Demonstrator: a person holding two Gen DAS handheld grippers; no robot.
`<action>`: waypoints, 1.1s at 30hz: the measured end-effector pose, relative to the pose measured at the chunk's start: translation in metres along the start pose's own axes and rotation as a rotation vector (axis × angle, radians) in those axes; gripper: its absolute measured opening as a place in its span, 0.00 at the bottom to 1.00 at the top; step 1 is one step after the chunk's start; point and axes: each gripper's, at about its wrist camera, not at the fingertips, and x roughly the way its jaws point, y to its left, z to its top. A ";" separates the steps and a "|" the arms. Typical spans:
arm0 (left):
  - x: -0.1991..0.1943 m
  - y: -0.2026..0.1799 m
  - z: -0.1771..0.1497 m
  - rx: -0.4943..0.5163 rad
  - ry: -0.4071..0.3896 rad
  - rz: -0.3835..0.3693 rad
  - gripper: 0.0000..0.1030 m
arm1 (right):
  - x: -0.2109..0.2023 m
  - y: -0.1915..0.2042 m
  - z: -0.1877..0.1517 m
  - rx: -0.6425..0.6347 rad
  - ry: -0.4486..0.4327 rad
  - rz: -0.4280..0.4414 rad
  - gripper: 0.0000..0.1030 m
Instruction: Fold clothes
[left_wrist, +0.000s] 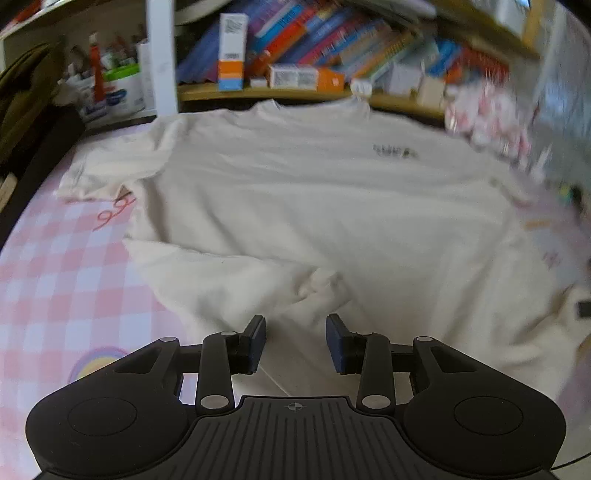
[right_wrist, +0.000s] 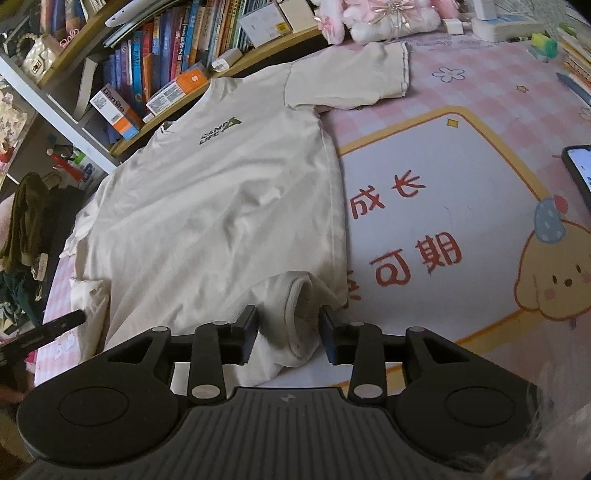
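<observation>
Basically the cream short-sleeved cotton T-shirt lies spread front-up on the pink-and-white checked cartoon mat covering the surface, collar toward the wooden bookshelf of coloured book spines. Folding looks barely begun, judging by the layout: body flat, both sleeves out to the sides, no lengthwise fold made yet. Only the bottom hem is disturbed, w/ a rolled-up bunch of hem at the shirt's near right corner and a loose flap turned over at the near left corner.

Right gripper sits w/ its jaws apart, one on either side of that rolled hem bunch; fabric is between them but not pinched, as far as I can tell. Left gripper also has its jaws apart, nothing between them, hovering at the near hem over a rumpled patch of cloth. Its black tip pokes into the right wrist view, at the left edge.

Left to do, I'd say: smooth the hem, fold sleeves and sides in, then fold up lengthwise, so nearly everything.

Hard to make out: left wrist view is motion-blurred, esp. on its right side, so the chest logo is unreadable there and the right sleeve is smeared. Whether either gripper touches the cloth underneath isn't clear. Near hem edge is hidden under both gripper bodies. A dark phone is cut off at the frame edge.
</observation>
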 end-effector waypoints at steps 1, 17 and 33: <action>0.002 -0.001 0.000 0.019 0.005 0.012 0.35 | -0.002 0.000 -0.002 0.001 0.002 -0.001 0.35; -0.100 0.052 -0.029 -0.207 -0.182 -0.062 0.06 | -0.025 0.001 -0.008 0.048 -0.012 0.079 0.10; -0.189 0.124 -0.132 -0.598 -0.230 -0.202 0.06 | -0.094 -0.006 -0.020 0.214 -0.122 0.174 0.10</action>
